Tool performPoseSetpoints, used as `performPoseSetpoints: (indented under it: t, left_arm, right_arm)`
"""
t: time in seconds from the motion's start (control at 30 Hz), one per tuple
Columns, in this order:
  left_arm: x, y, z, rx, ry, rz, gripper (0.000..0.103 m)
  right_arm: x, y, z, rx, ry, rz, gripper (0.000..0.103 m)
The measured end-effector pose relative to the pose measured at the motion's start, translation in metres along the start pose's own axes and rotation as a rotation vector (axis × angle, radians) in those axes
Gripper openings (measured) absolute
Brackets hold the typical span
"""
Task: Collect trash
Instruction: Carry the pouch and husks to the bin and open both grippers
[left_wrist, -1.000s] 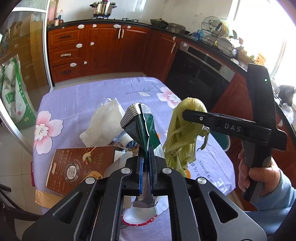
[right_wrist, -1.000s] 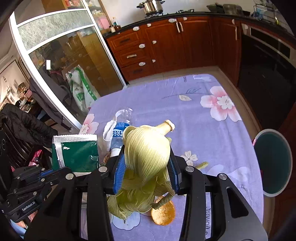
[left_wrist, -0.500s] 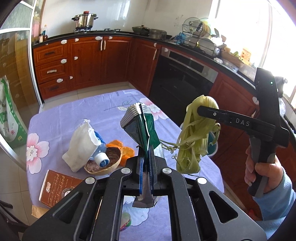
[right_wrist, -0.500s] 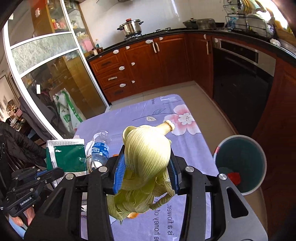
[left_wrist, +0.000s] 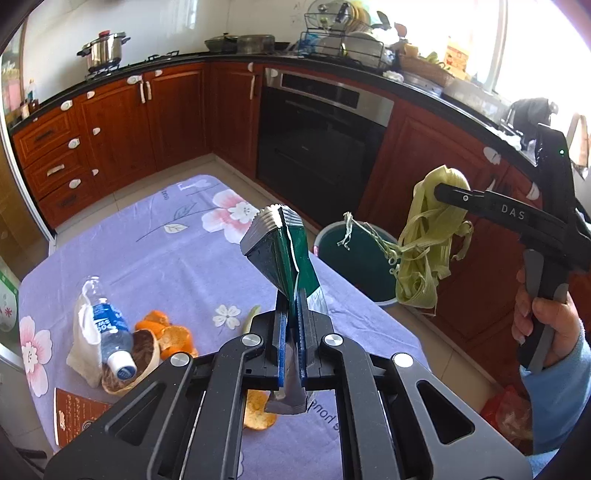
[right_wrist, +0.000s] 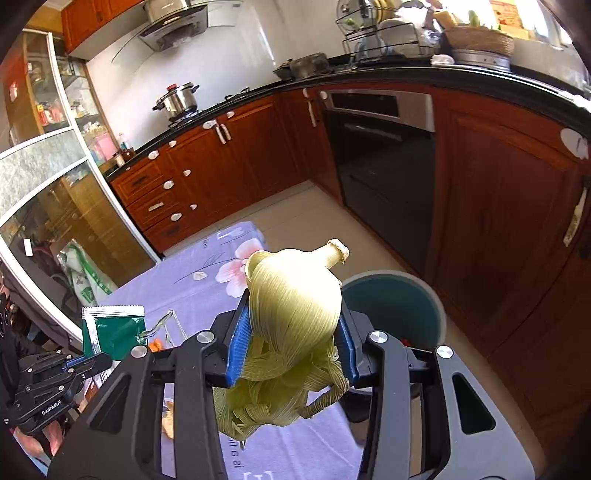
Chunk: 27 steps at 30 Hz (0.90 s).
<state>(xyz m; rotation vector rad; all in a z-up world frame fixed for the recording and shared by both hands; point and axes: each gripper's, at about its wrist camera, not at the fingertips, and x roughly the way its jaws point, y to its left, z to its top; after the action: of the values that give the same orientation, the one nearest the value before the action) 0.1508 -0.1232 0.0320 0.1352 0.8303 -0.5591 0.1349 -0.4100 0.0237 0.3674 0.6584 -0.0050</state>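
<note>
My left gripper (left_wrist: 291, 332) is shut on a green foil packet (left_wrist: 284, 251) with a crimped silver top, held above the table's right part. In the right wrist view that packet (right_wrist: 114, 332) shows at the left. My right gripper (right_wrist: 291, 343) is shut on a pale green corn husk (right_wrist: 295, 306), its blue pads pressing both sides; loose strands hang below. From the left wrist view the husk (left_wrist: 428, 254) hangs over the floor, beside and above a round teal trash bin (left_wrist: 354, 258). The bin (right_wrist: 402, 306) stands on the floor just past the table's edge, right behind the husk.
On the purple flowered tablecloth (left_wrist: 155, 254) lie a plastic water bottle (left_wrist: 110, 332), a white bag, orange peels (left_wrist: 166, 332), a brown bowl-like shell and a brown booklet (left_wrist: 74, 417). Red-brown cabinets and a black oven (left_wrist: 317, 147) line the far side. A red bag lies on the floor at right.
Both grippers have swung right, off the table's middle toward the bin, each keeping its load. The bin has come into full view beside the husk.
</note>
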Motion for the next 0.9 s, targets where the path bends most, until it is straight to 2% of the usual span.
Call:
performPoseSetpoints:
  t: [0.2,0.4,0.63,0.8,0.87,0.9]
  left_arm:
    - [0.047,-0.043,0.021,0.074,0.057,-0.022,0.006]
    - [0.106,-0.086,0.046,0.131,0.120,-0.050,0.006]
    - [0.182,-0.126,0.068,0.179,0.198,-0.074,0.006]
    - [0.224,-0.136,0.078,0.163,0.249,-0.077,0.012]
    - [0.234,-0.140,0.082,0.161,0.255,-0.081,0.017]
    - [0.237,-0.141,0.084,0.162,0.254,-0.077,0.027]
  right_arm:
    - [-0.003,-0.053,0.001,0.058,-0.036,-0.088,0.039]
    - [0.008,-0.109,-0.002,0.131,-0.030,-0.197,0.039]
    - [0.023,-0.145,-0.002,0.158,0.000,-0.258,0.039]
    - [0.040,-0.158,0.001,0.155,0.040,-0.277,0.039]
    - [0.046,-0.162,0.003,0.152,0.049,-0.279,0.039]
    - [0.050,-0.162,0.005,0.150,0.053,-0.279,0.039]
